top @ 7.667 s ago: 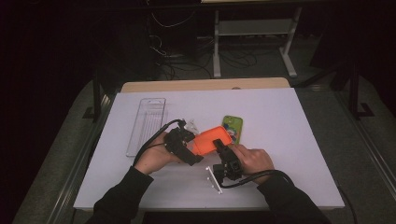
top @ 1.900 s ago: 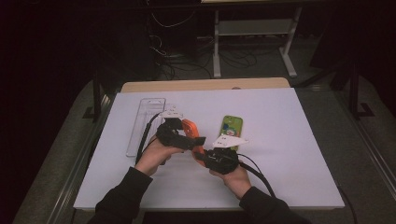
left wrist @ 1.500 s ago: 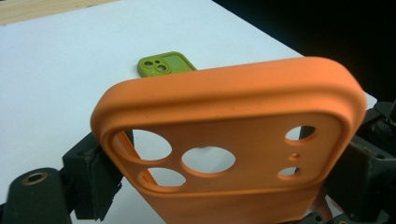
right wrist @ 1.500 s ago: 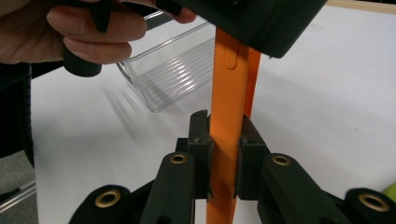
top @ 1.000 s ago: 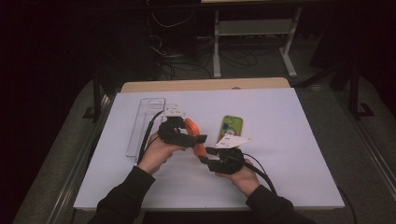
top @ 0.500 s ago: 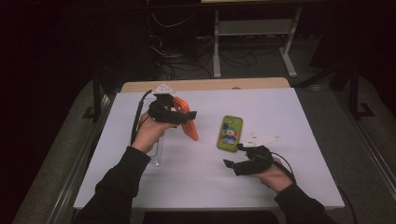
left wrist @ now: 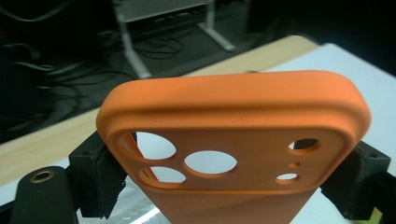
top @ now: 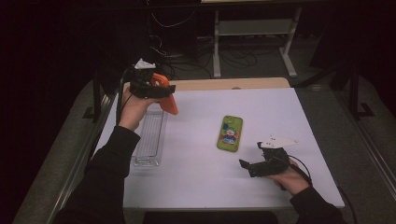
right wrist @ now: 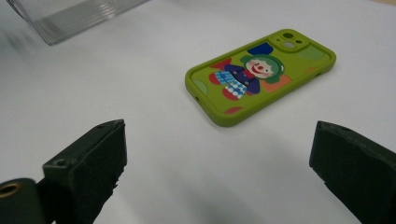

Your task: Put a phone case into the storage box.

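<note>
Your left gripper (top: pixel 161 88) grips the orange case (top: pixel 167 97) above the clear tray (top: pixel 150 140); your spread, empty right gripper (top: pixel 247 165) sits nearer the green case (top: pixel 230 132), lying lengthwise near-to-far.

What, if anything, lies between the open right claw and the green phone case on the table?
Nothing visible. The right claw stands open, and bare white table runs from it to the green phone case, which lies flat and untouched.

No writing, label or number can be read; the green phone case (right wrist: pixel 261 74) bears just a clown picture.
</note>
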The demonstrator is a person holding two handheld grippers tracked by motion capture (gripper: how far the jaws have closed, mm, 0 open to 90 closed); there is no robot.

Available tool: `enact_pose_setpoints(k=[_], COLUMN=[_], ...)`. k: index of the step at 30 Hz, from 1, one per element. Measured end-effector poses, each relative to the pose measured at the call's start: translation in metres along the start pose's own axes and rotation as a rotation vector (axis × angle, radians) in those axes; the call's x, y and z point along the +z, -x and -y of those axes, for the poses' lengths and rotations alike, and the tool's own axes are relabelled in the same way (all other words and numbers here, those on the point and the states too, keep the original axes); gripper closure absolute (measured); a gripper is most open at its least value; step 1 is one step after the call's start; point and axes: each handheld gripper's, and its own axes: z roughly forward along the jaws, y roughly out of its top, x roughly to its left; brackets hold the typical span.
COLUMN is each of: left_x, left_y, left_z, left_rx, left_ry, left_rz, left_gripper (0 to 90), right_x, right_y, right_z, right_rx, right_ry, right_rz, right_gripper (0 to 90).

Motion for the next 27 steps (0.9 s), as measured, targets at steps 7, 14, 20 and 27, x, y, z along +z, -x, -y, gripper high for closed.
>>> enact_pose_setpoints(k=[7, 14, 20, 27], left_x=[0.005, 0.023, 0.038, 0.056], left_y=[-0.021, -0.035, -0.040, -0.044], left_z=[-0.005, 0.003, 0.007, 0.015], left_rx=[-0.023, -0.076, -0.118, -0.149], left_ry=[-0.016, -0.066, -0.115, -0.184], left_rz=[-0.125, -0.229, -0.295, -0.385], left_gripper=[13.6, 13.5, 13.5, 13.5], right_x=[-0.001, -0.003, -0.005, -0.006], right_y=[-0.001, 0.000, 0.002, 0.004], right_z=[0.004, 0.005, 0.007, 0.011], right_rx=[-0.009, -0.014, -0.026, -0.044], right_ry=[-0.012, -0.010, -0.030, -0.056], right_rz=[0.003, 0.009, 0.023, 0.041], right_gripper=[2.9, 2.1, 0.0, 0.0])
